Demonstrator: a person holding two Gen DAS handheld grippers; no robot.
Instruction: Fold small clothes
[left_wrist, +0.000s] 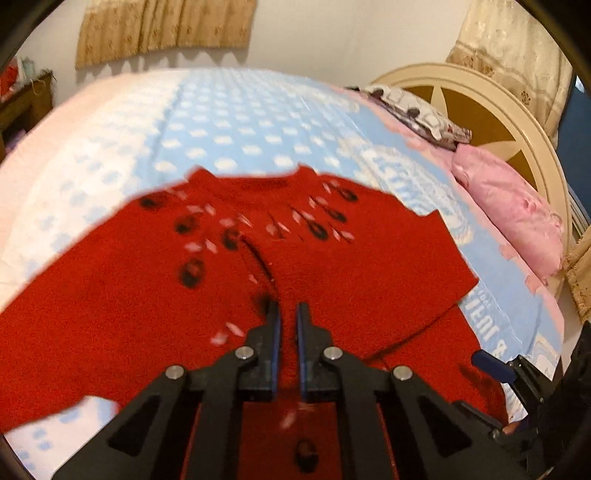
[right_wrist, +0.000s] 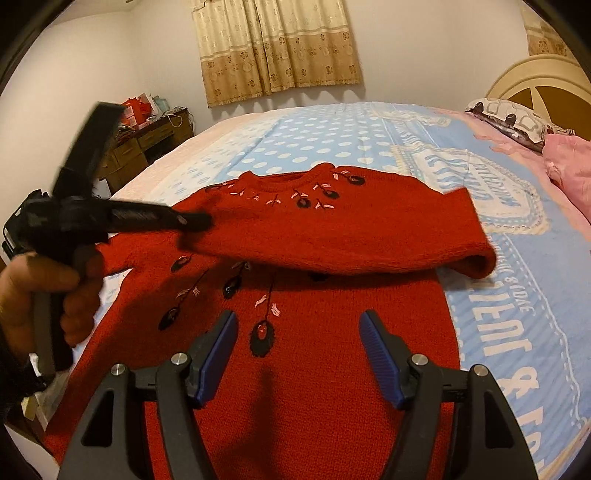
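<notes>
A red knit sweater (right_wrist: 314, 369) with black and pink embroidery lies on the bed; it also fills the left wrist view (left_wrist: 129, 295). Its right sleeve (right_wrist: 369, 236) is folded across the chest. My left gripper (left_wrist: 288, 314) is nearly shut, and red knit shows between its pads; it hovers low over the sweater's left side and appears blurred in the right wrist view (right_wrist: 195, 221). My right gripper (right_wrist: 299, 321) is open and empty above the sweater's lower body. Its blue pad (left_wrist: 493, 363) shows at the right edge of the left wrist view.
The bed (right_wrist: 332, 140) has a blue sheet with white dots. Pink pillow (left_wrist: 513, 218) and a patterned pillow (right_wrist: 513, 118) lie by the cream headboard (left_wrist: 491, 107). A cluttered wooden desk (right_wrist: 147, 140) stands far left. Curtains (right_wrist: 273, 48) hang behind.
</notes>
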